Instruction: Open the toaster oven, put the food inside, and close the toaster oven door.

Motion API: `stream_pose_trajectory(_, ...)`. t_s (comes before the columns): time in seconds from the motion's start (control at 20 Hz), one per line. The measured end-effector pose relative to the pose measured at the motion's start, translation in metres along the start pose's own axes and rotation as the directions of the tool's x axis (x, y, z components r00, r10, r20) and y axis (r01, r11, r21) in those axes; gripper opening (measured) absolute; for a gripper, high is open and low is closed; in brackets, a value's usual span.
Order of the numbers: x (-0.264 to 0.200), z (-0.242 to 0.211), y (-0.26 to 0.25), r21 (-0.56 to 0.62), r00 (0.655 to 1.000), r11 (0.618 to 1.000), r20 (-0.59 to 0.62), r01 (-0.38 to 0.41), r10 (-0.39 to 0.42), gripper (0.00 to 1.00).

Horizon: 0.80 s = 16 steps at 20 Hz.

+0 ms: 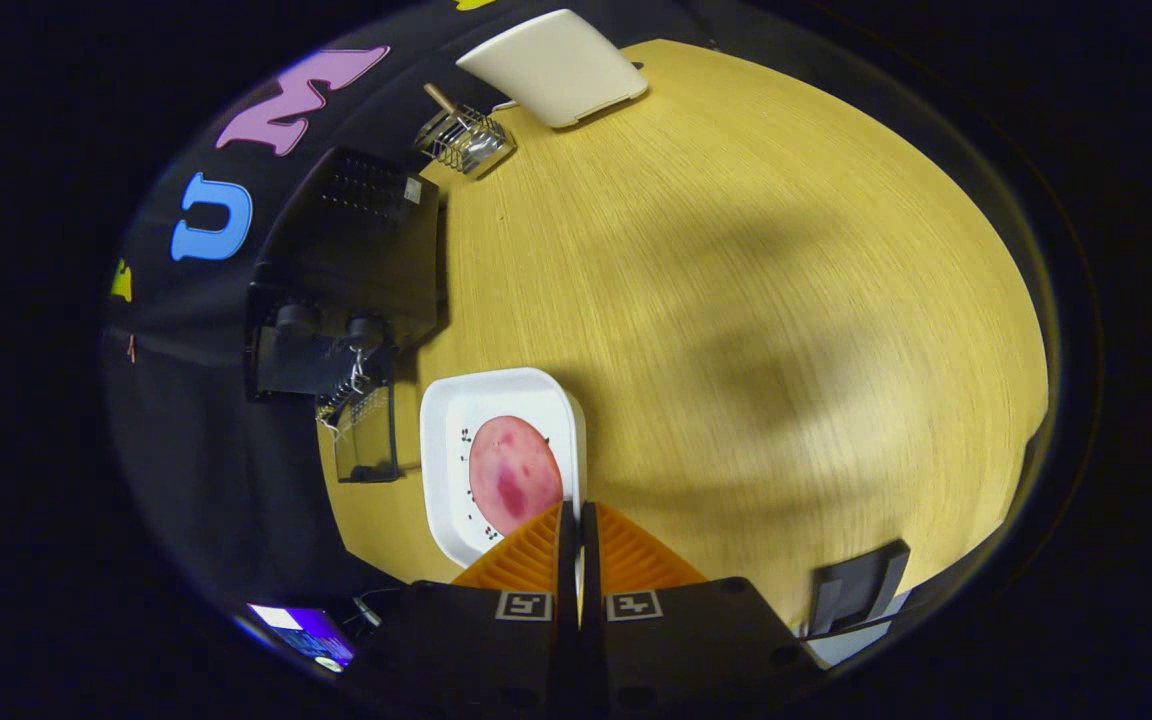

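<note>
Far left: black boxy toaster oven (351, 265) sits at the left edge of the round yellow wood-grain counter (736, 300), up against the booth wall. Two dark knobs visible on it. Its glass door (368, 435) hangs open toward me, with a wire rack showing at the opening.

Just right of the open door: white square plate with rounded corners (498, 392), flat on the counter. On it, a round pink slice of food with darker red blotches (514, 472); a few small dark specks on the plate around it.

My hand-held gripper (577, 520) is over the plate's near right edge, fingers pressed together with only a thin slit between them, pinching nothing. The slice sits just ahead and left of the tips; can't tell if they touch the plate.

Farther back, beyond the oven: small wire basket with a wooden-handled utensil (464, 138). Right of that, a white rounded rectangular board (556, 65) at the counter's far edge.

Near right, by the counter edge: dark rectangular object (856, 585), can't identify it.
</note>
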<state>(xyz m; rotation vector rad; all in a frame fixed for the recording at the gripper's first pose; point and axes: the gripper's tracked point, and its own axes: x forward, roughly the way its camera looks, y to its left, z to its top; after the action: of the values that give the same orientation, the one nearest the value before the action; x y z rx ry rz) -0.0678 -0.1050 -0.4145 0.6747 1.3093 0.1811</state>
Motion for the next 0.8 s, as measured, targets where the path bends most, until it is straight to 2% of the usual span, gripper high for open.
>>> stream_pose_trajectory(0.4, -0.014, -0.049, 0.081, 0.1, 0.994, 0.991, 0.065, -0.09, 0.084, 0.05)
stream_pose_trajectory(0.6, -0.001, -0.072, 0.135, 0.157, 0.988, 0.978, 0.083, -0.139, 0.127, 0.05)
stream_pose_trajectory(0.8, 0.022, -0.073, 0.19, 0.203, 0.979, 0.962, 0.129, -0.182, 0.158, 0.05)
